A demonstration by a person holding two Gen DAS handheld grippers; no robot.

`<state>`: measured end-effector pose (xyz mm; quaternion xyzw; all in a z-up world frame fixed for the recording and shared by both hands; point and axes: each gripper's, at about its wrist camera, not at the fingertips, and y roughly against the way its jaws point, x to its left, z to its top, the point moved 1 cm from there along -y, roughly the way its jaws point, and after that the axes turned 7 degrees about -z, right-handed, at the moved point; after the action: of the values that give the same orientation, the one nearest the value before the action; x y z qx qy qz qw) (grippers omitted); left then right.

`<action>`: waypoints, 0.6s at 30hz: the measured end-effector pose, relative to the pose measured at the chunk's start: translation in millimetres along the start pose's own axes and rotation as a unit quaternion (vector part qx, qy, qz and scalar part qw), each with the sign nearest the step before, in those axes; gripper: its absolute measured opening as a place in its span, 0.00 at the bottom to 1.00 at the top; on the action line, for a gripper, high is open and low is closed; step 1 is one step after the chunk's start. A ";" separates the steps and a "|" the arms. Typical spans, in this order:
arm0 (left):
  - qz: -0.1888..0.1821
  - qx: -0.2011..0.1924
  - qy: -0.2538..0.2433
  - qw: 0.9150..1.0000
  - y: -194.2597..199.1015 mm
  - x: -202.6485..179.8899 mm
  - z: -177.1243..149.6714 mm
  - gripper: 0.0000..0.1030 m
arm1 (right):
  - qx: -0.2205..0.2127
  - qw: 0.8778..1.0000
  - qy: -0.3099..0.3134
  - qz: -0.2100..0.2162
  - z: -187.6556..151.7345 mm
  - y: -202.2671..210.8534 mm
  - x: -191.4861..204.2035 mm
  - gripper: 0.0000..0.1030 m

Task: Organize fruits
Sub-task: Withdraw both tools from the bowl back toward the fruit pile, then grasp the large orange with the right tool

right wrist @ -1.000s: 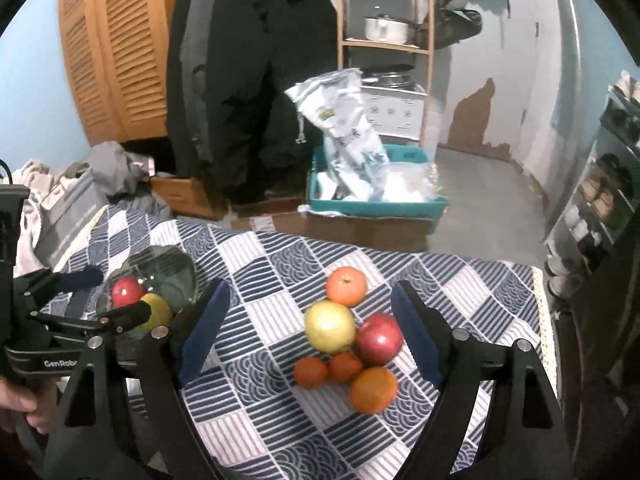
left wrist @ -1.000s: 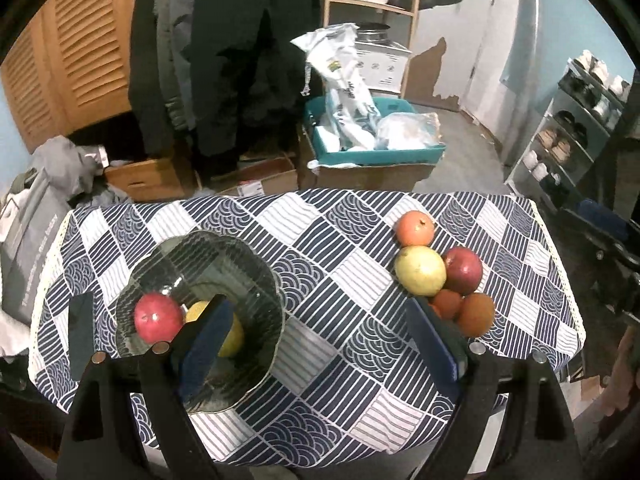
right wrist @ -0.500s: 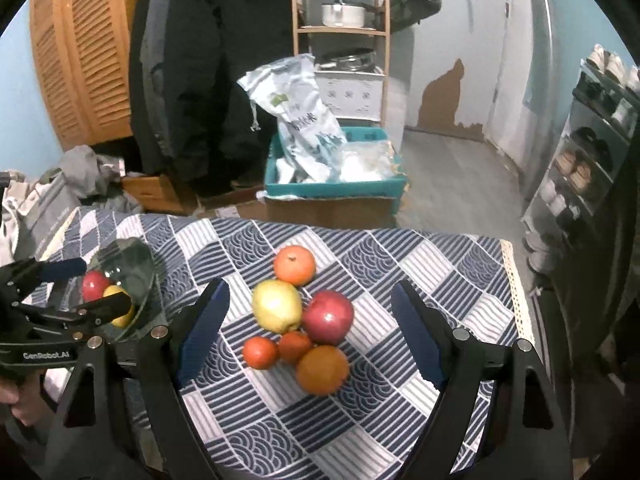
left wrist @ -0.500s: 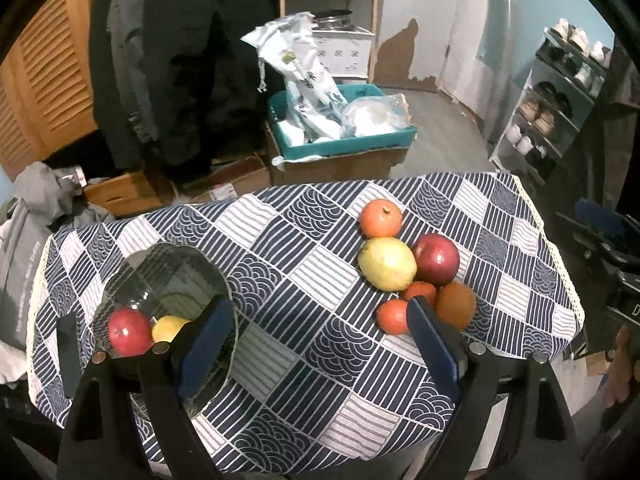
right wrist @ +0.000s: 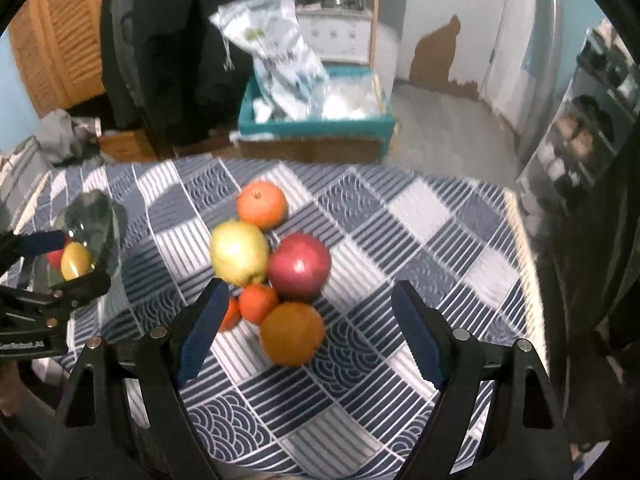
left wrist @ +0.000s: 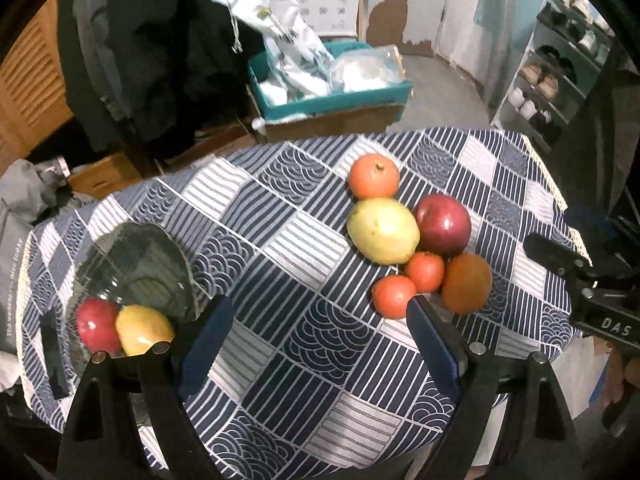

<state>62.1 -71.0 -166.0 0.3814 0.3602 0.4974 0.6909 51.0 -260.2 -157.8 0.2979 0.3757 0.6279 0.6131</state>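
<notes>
The left gripper (left wrist: 320, 332) is angling steeply downward, its two blue-padded fingers (left wrist: 206, 338) standing wide apart and gripping nothing. The right gripper (right wrist: 310, 328) is tilting down at a similar slant, its blue-padded fingers (right wrist: 416, 334) likewise spread with nothing pressed between them. Each black-framed tool is showing at the edge of the other's view, and part of a hand (right wrist: 10, 388) is clasping the left one from below.

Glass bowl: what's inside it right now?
The glass bowl holds a red apple and a yellow fruit, side by side. Their bottoms and the bowl's near rim are hidden behind the left gripper.
</notes>
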 end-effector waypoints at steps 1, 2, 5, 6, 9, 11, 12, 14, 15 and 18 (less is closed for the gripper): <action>0.000 0.006 0.002 1.000 -5.5 0.4 -0.6 0.87 | 0.009 1.000 0.000 0.001 -2.2 -6.1 -0.1 0.81; -0.001 0.010 0.003 1.000 -9.3 0.2 -1.5 0.87 | 0.016 1.000 0.001 0.002 -4.7 -12.0 0.0 0.81; -0.002 0.026 0.005 1.000 -22.9 0.5 -5.2 0.87 | 0.043 0.999 0.001 0.013 -12.3 -30.8 0.9 0.81; -0.003 0.030 0.005 1.000 -26.7 0.2 -6.4 0.87 | 0.050 0.999 0.000 0.017 -13.6 -36.0 2.1 0.81; -0.005 0.041 0.003 0.999 -37.9 -0.7 -8.2 0.87 | 0.070 0.997 0.000 0.029 -18.4 -52.8 5.7 0.81; -0.004 0.047 -0.002 0.999 -45.1 -2.9 -9.6 0.87 | 0.079 0.996 0.005 0.026 -21.7 -62.5 8.5 0.81; -0.002 0.049 -0.004 0.999 -48.1 -4.1 -9.9 0.87 | 0.085 0.996 0.008 0.024 -23.9 -68.4 9.6 0.81; 0.000 0.055 -0.007 0.998 -54.2 -5.6 -11.3 0.87 | 0.092 0.996 0.009 0.021 -27.5 -77.9 10.7 0.81; 0.000 0.059 -0.007 0.998 -56.8 -6.0 -12.1 0.87 | 0.095 0.995 0.009 0.020 -29.4 -81.4 10.9 0.81; -0.006 0.064 -0.002 0.998 -62.2 -5.4 -12.9 0.87 | 0.108 0.994 0.012 0.027 -33.3 -91.9 13.7 0.81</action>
<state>75.1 -87.4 -226.2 0.4238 0.3917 0.4686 0.6689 72.4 -253.3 -253.9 0.3654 0.4405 0.6031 0.5557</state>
